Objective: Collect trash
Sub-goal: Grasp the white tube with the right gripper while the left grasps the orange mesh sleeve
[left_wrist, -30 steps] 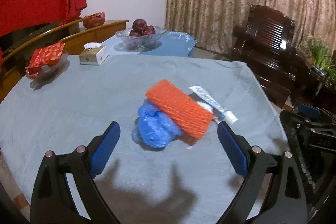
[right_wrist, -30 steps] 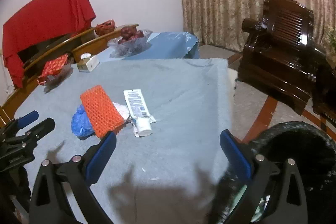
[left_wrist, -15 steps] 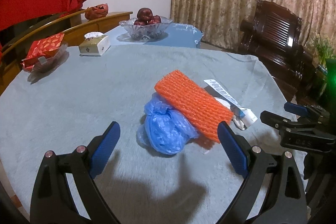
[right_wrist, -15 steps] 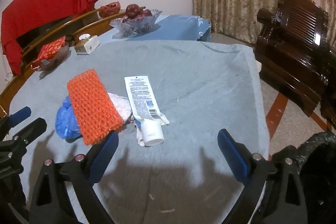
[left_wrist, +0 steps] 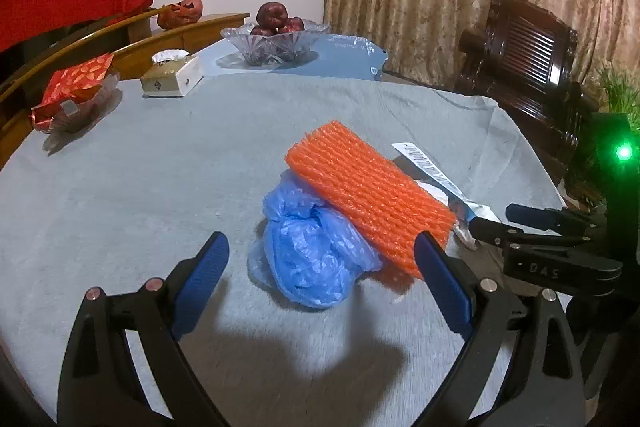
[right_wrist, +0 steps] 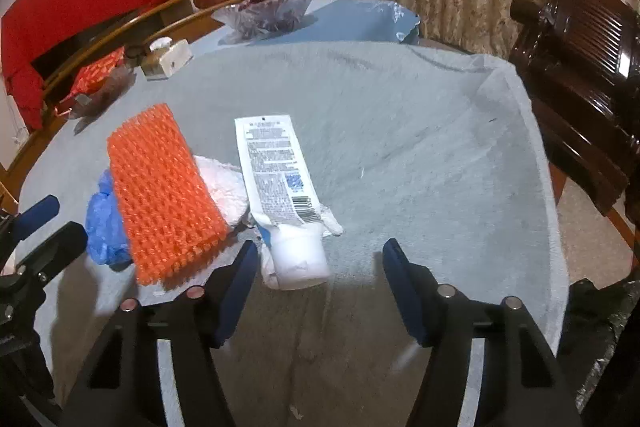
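A pile of trash lies on the grey tablecloth (left_wrist: 168,179): an orange foam net (left_wrist: 368,199) leaning on a crumpled blue plastic bag (left_wrist: 316,251), a white tube (right_wrist: 280,183) and crumpled white paper (right_wrist: 224,187) beside them. My left gripper (left_wrist: 320,242) is open, its fingers either side of the blue bag (right_wrist: 104,223) and the net's (right_wrist: 164,191) near end, not touching. My right gripper (right_wrist: 320,247) is closing, with the tube's cap end between its fingertips; the pads stand apart from it. In the left wrist view the right gripper (left_wrist: 494,217) sits at the tube (left_wrist: 436,175).
At the table's far side stand a tissue box (left_wrist: 172,79), a glass bowl of fruit (left_wrist: 276,43) and a red packet in a dish (left_wrist: 76,91). A dark wooden chair (right_wrist: 580,67) is off the right edge. A black bag (right_wrist: 600,307) shows at lower right.
Both grippers have moved forward and down toward the pile. The right jaws have narrowed from wide open, and the tube's cap now lies between them.
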A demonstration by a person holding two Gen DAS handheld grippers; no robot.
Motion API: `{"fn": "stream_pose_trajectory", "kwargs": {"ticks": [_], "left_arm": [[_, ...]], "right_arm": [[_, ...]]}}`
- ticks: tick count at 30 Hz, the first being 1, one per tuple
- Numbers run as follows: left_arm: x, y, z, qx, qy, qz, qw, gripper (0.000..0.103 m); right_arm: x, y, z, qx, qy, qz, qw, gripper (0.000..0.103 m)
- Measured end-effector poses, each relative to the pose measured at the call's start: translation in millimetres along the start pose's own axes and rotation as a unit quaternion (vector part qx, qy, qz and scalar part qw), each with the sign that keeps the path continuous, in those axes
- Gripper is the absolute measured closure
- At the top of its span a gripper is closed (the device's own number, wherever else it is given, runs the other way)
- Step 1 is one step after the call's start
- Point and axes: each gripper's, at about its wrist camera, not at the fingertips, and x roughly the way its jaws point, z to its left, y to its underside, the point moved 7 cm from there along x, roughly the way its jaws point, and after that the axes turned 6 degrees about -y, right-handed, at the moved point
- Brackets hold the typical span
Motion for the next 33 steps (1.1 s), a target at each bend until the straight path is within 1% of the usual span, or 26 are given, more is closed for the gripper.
{"fn": "stream_pose_trajectory", "kwargs": {"ticks": [4,6,7,9,10,11,16,18,25,28,29,30,32,33], "left_arm": [[6,1,-1,-0.001,0.000,0.004,1.0000,0.012],[9,1,-2,-0.001,0.000,0.004,1.0000,0.012],[10,1,-2,-0.001,0.000,0.005,1.0000,0.012],[12,1,-2,-0.002,0.001,0.007,1.0000,0.012],[13,1,-3,-0.002,0.001,0.008,1.0000,0.012],[15,1,-3,-0.001,0.001,0.009,1.0000,0.012],[17,2,-4,0.000,0.002,0.010,0.9999,0.012],[16,2,-4,-0.001,0.002,0.011,0.9999,0.012],[16,-7,-11,-0.002,0.005,0.005,1.0000,0.012],[18,-11,-16,0.000,0.007,0.005,1.0000,0.012],[19,-12,-18,0.000,0.008,0.004,1.0000,0.017],[19,-13,-20,0.001,0.010,0.005,0.9999,0.025],[21,-15,-25,0.004,0.016,0.009,0.9998,0.031],[22,-16,-28,0.004,0.018,0.008,0.9998,0.031]], "right_arm": [[9,0,-2,0.007,-0.010,0.010,1.000,0.049],[11,-1,-1,0.008,-0.012,0.009,1.000,0.049],[11,-2,-1,0.007,-0.015,0.009,1.000,0.051],[13,-5,1,0.007,-0.023,0.009,1.000,0.055],[14,-6,2,0.007,-0.029,0.009,1.000,0.063],[14,-5,3,0.008,-0.031,0.010,0.999,0.067],[7,-4,1,0.017,-0.036,0.006,0.999,0.072],[2,-4,-1,0.021,-0.035,0.000,0.999,0.072],[-17,-2,-11,0.026,-0.017,-0.015,0.999,0.072],[-25,-2,-17,0.023,-0.002,-0.021,1.000,0.072],[-26,-3,-19,0.025,-0.001,-0.023,0.999,0.072],[-27,-4,-22,0.029,-0.001,-0.024,0.999,0.072],[-29,-6,-26,0.034,0.002,-0.027,0.999,0.072],[-30,-7,-27,0.034,0.002,-0.029,0.999,0.072]]}}
